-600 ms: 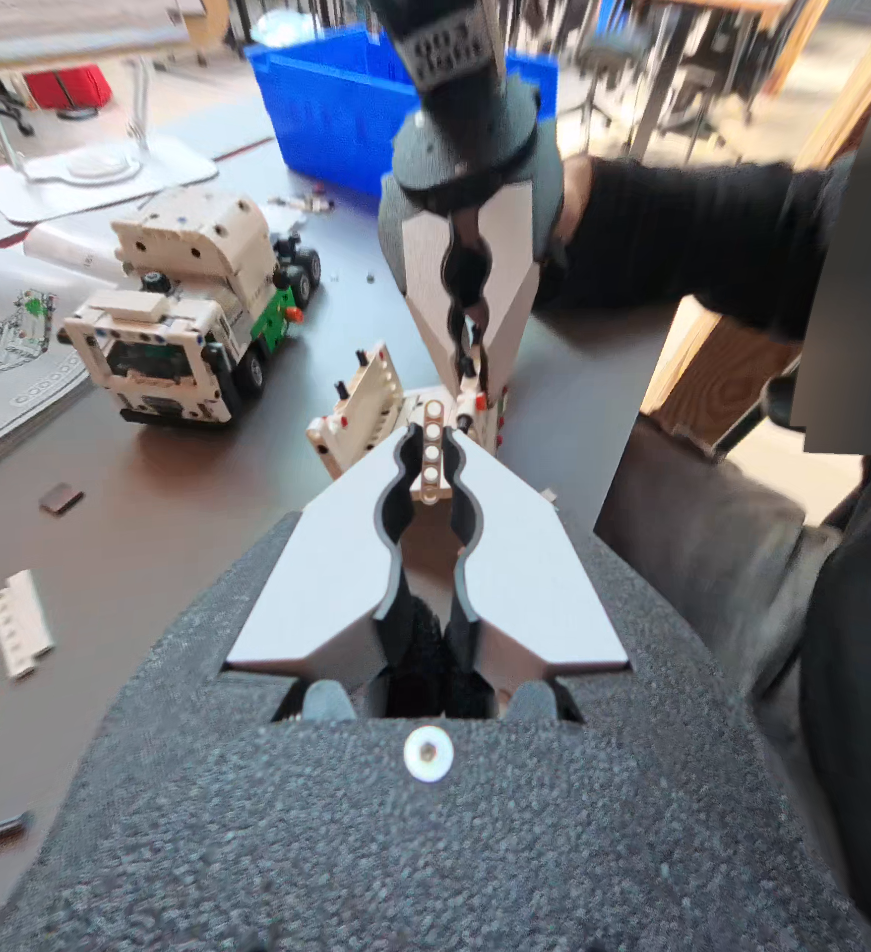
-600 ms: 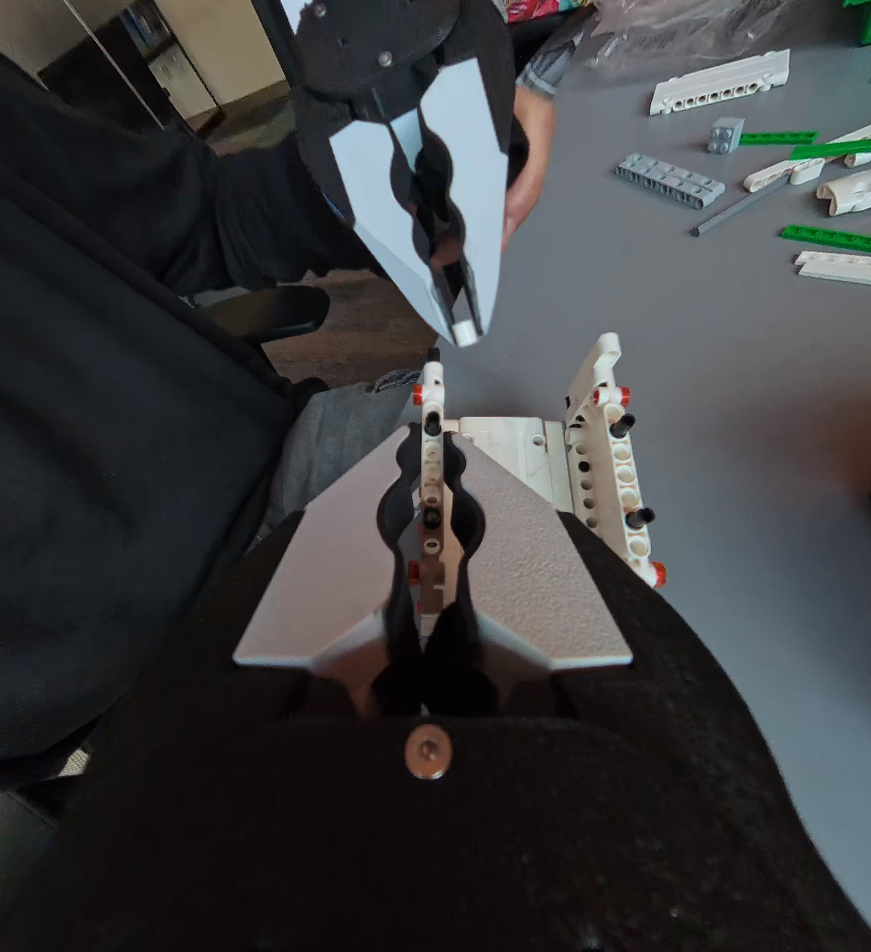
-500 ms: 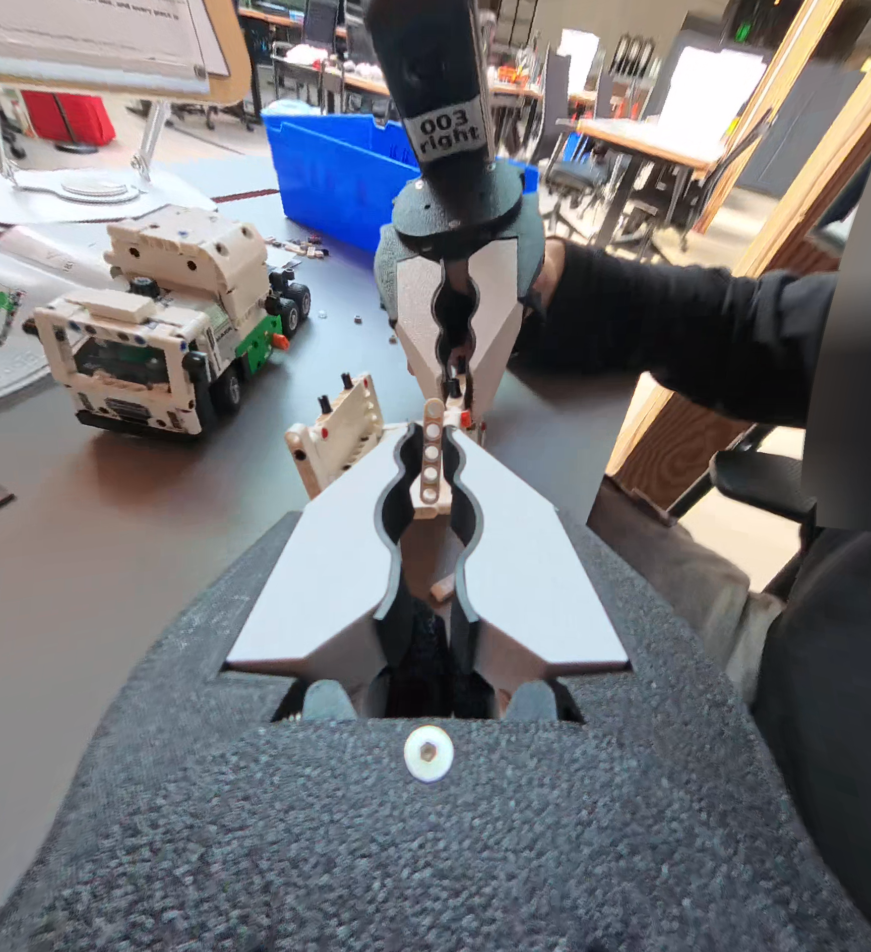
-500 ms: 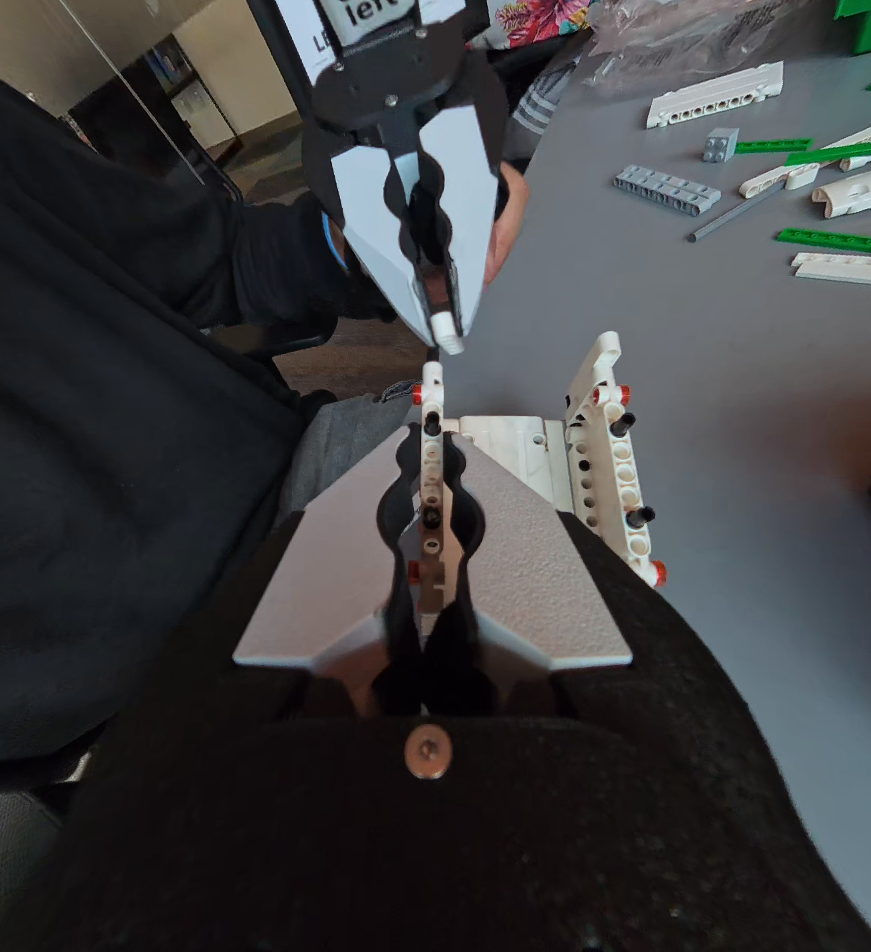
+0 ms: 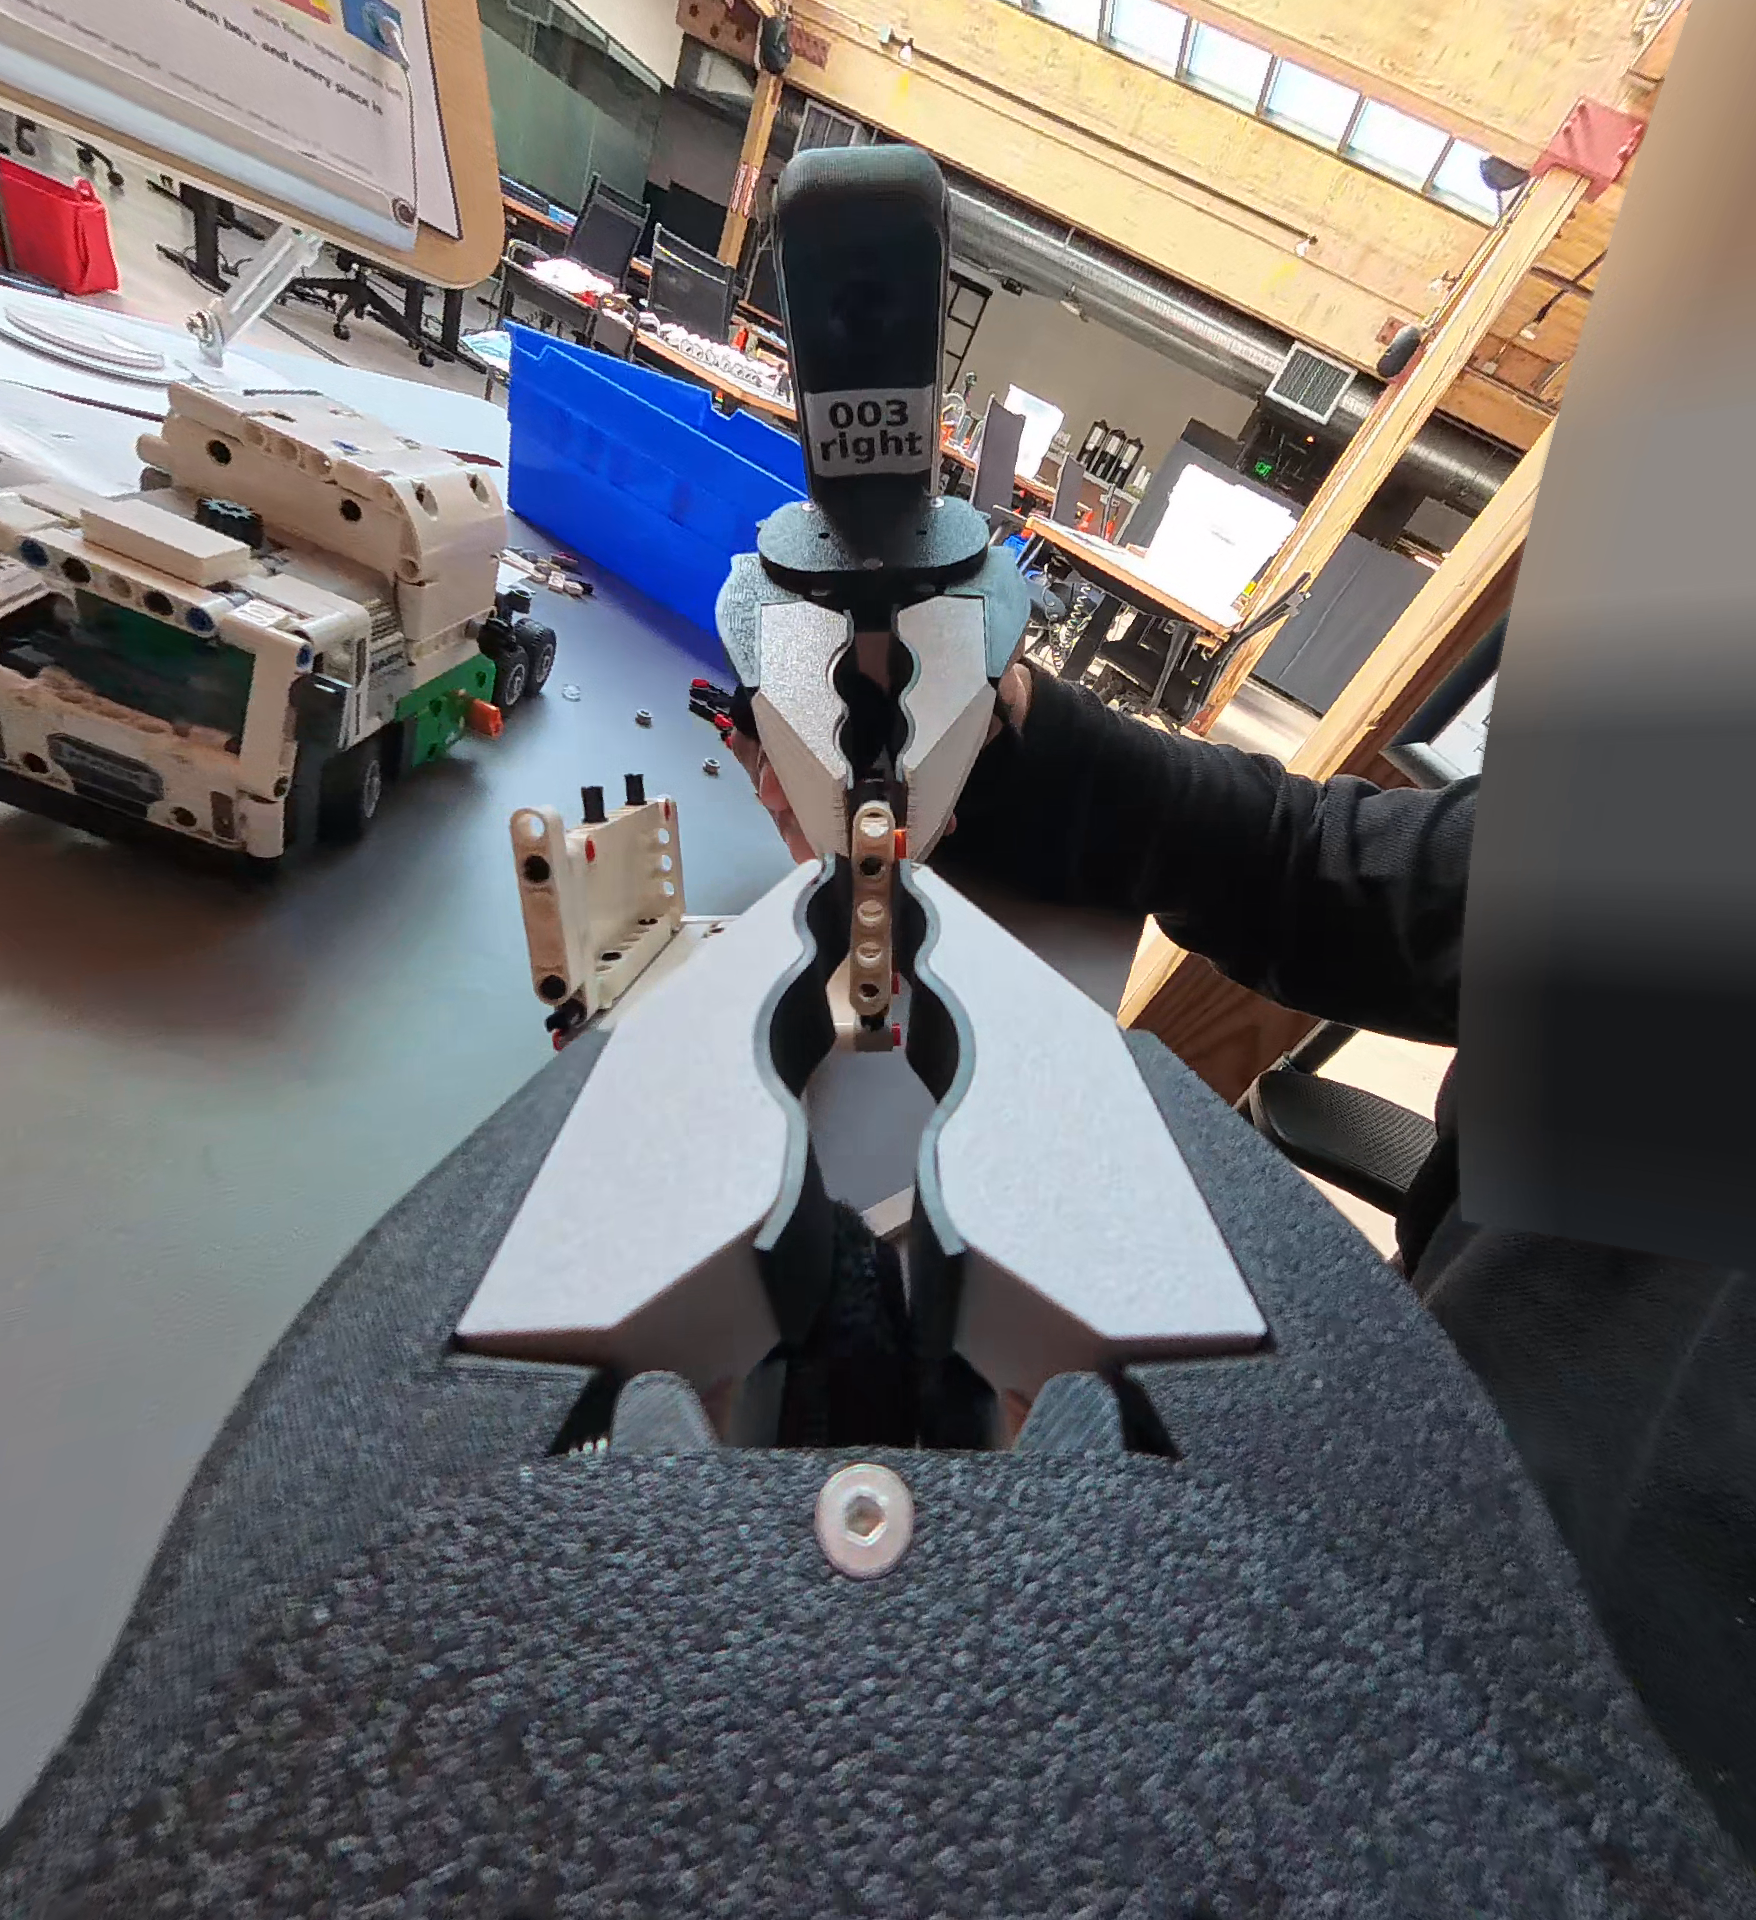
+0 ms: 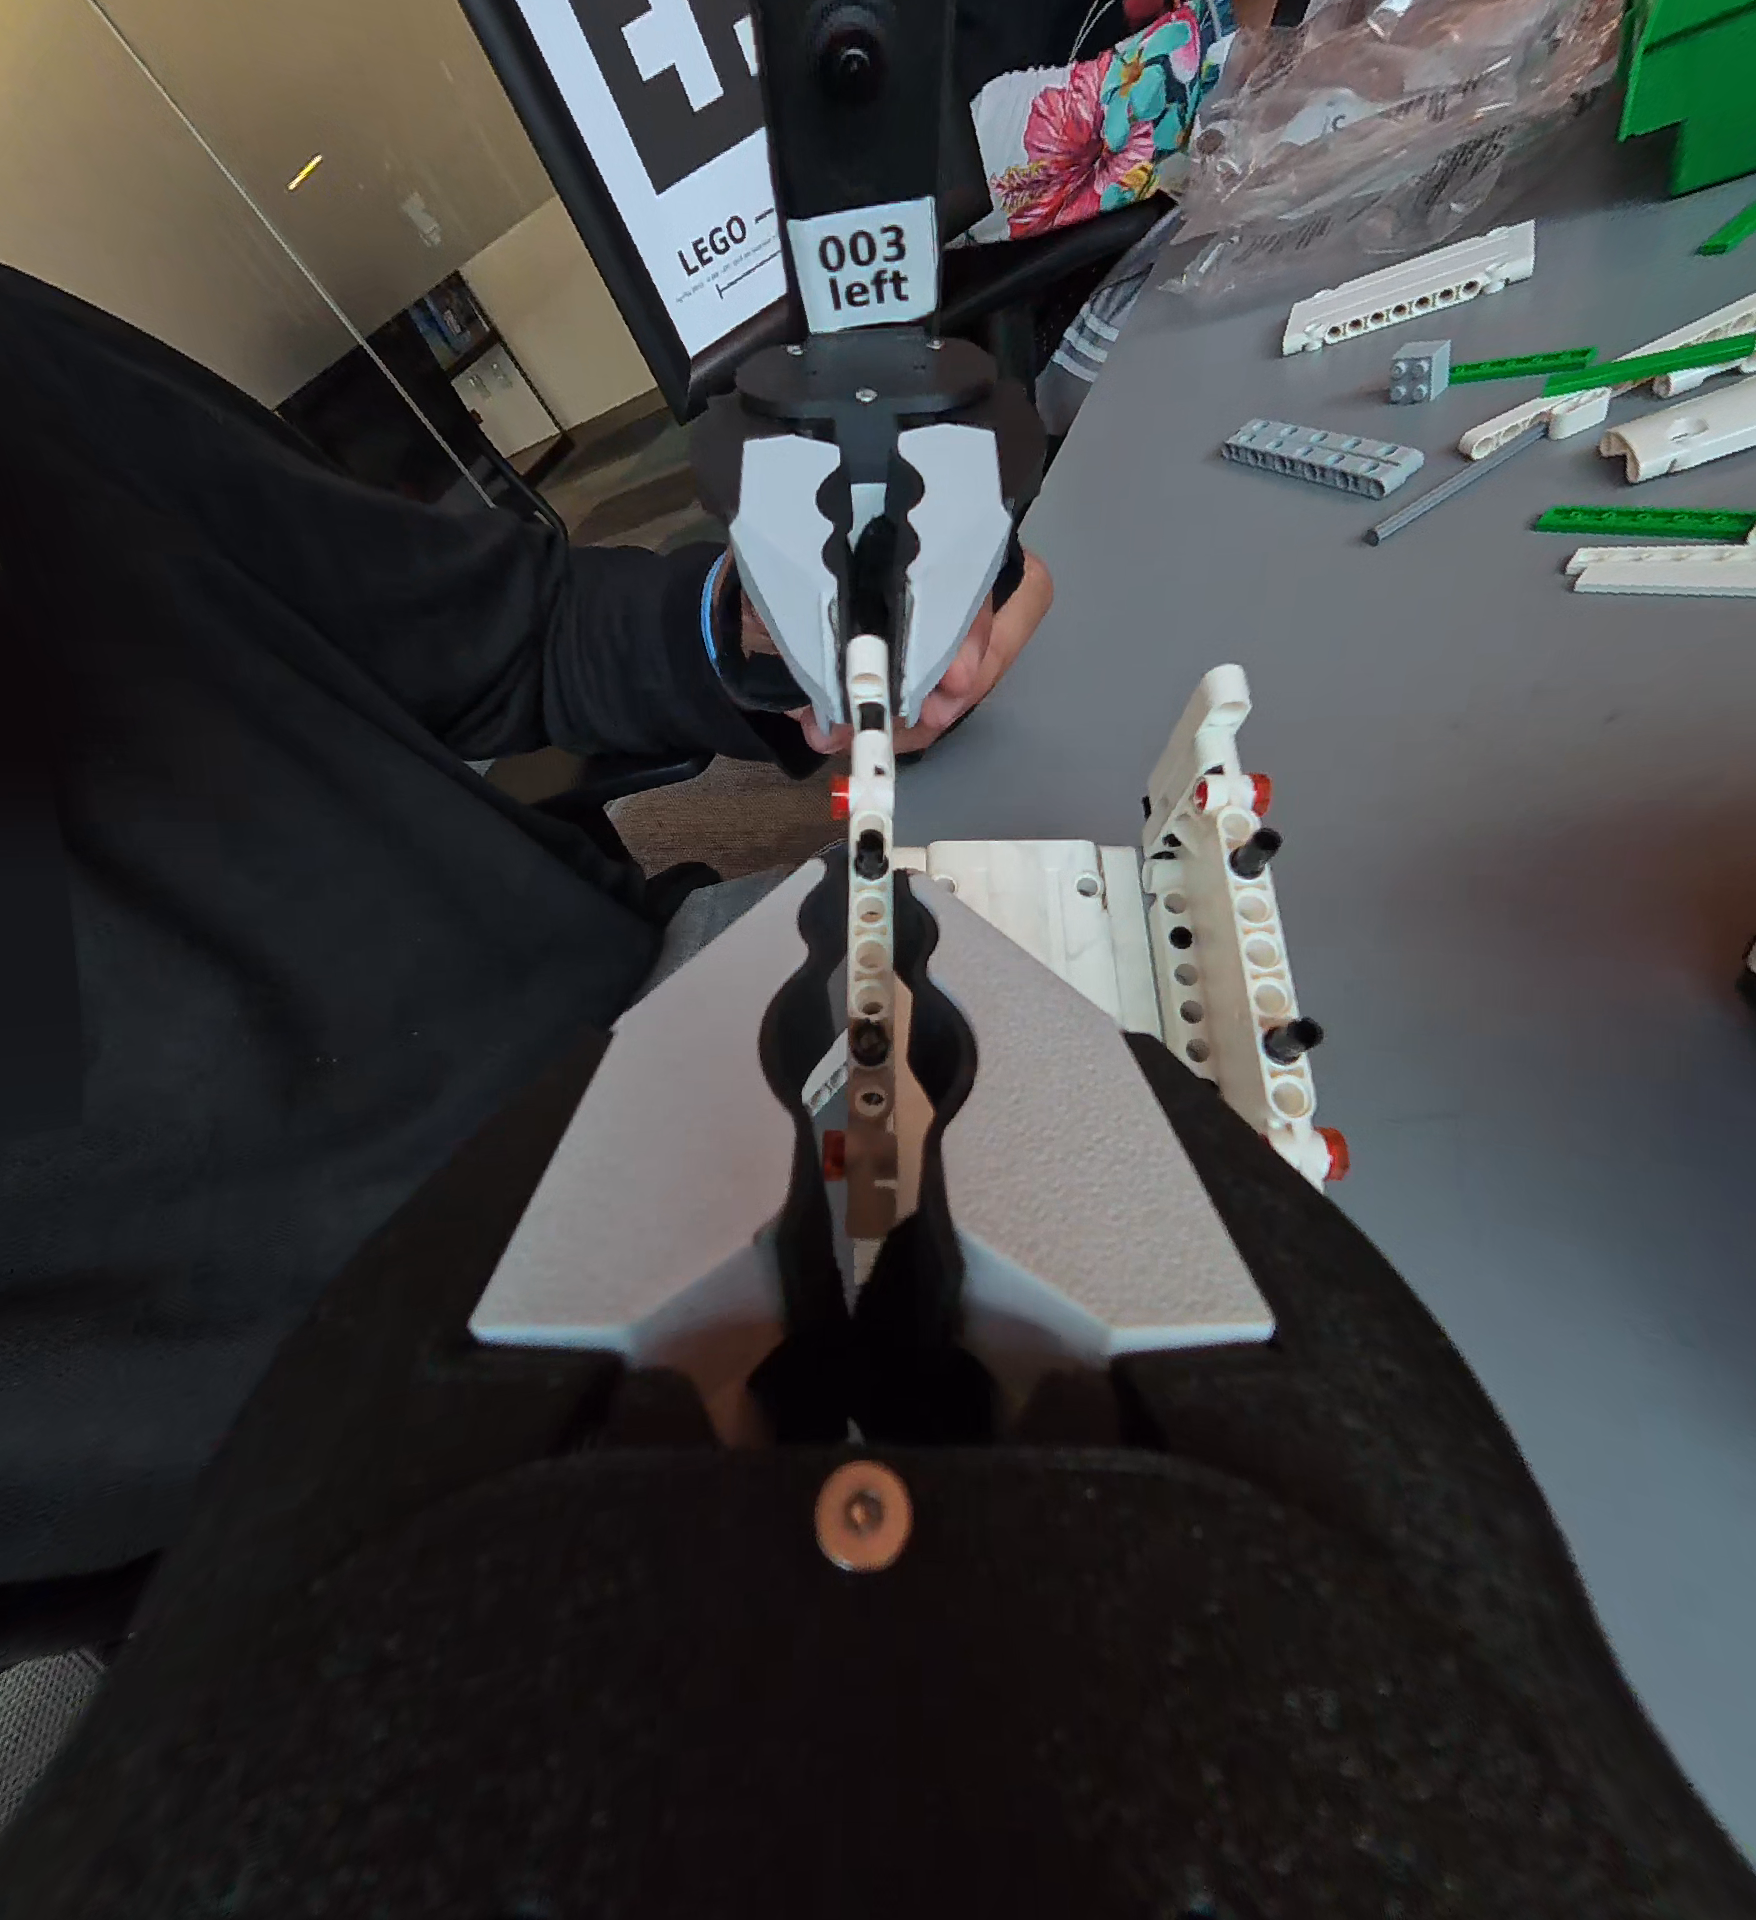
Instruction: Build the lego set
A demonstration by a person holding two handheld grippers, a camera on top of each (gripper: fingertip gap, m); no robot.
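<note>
L gripper [image 5: 866,894] clamped on small white holed beam [image 5: 869,935], R gripper [image 6: 869,883] clamped on white beam frame [image 6: 1050,914], beam tips meeting, toy truck [image 5: 199,644] on table [image 5: 178,1143] nearby

Grey table [image 6: 1476,727] carries toy truck [image 5: 178,665], loose bricks [image 6: 1321,457].

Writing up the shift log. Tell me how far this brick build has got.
Built: the white and green truck looks assembled, and a white frame has two upright side beams with pins. In hand: the right hand-held gripper is clamped on the frame's near side beam. The left hand-held gripper is clamped on a short white beam, held at that beam's tip. Left: white, grey and green pieces lie loose.
</note>
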